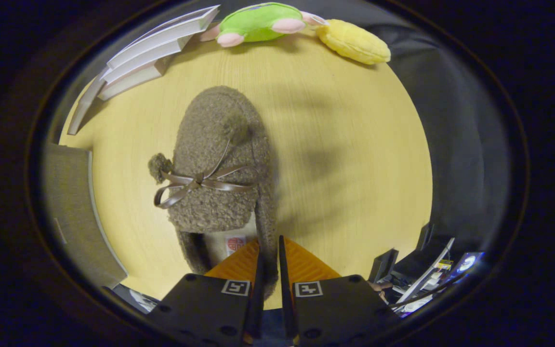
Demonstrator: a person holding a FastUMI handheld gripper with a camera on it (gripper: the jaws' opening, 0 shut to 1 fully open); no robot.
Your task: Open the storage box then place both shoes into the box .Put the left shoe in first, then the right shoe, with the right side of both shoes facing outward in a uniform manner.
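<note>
Fuzzy shoe's point(219, 164) heel wall pinched between jaws.

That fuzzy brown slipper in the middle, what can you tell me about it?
The slipper looks like curly brown fleece with a closed, rounded toe pointing away from the tool. A thin shiny brown ribbon tied in a bow crosses its top, with a small pompom at one side. The open heel end shows a pale lining and a label. It lies on the wooden table, while the tool's two fingers pinch its heel-side wall between them.
</note>
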